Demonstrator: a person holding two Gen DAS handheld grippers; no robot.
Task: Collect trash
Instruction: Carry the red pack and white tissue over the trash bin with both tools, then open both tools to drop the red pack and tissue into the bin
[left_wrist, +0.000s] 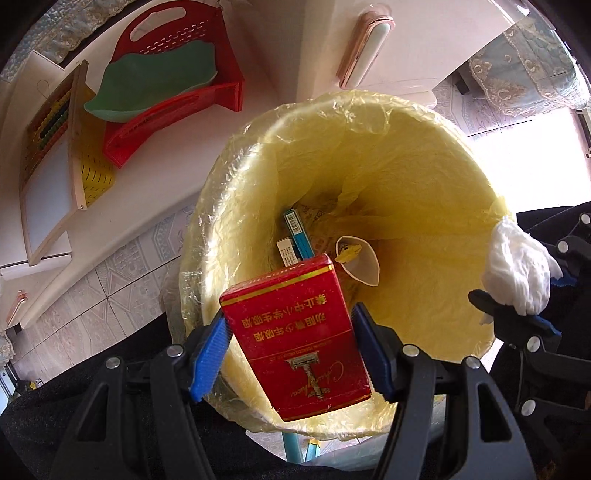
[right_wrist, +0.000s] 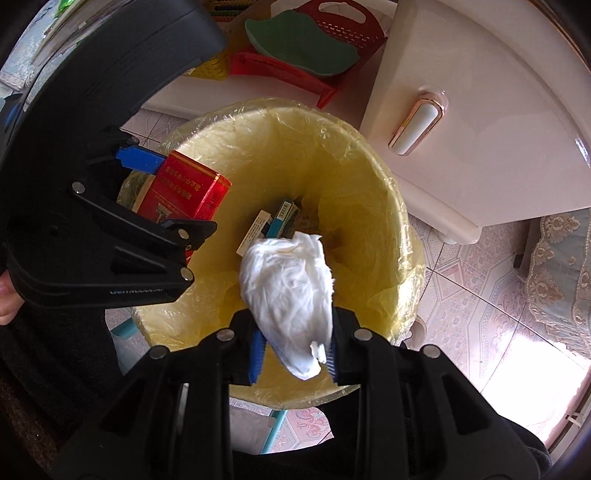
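A flat red cardboard cigarette box with gold print (left_wrist: 295, 339) is clamped between the blue ribbed pads of the left gripper (left_wrist: 291, 354), jaws set fairly wide on the box's sides. A crumpled white paper tissue wad (right_wrist: 290, 291) is pinched in the right gripper (right_wrist: 293, 354), jaws narrow. Both are pointed down over the mouth of a round bin lined with a thin yellow plastic bag (left_wrist: 424, 206). At the bin's bottom, a teal and white slim carton (left_wrist: 299, 236) and a white paper cup (left_wrist: 356, 258) are seen. Beside the bin, a white cabinet with a rose-gold handle (right_wrist: 417, 123) is seen, and a red perforated plastic basket (left_wrist: 177, 85) holding a green plastic tray (left_wrist: 155, 85). Patterned floor tiles (right_wrist: 476, 295) are seen underneath.
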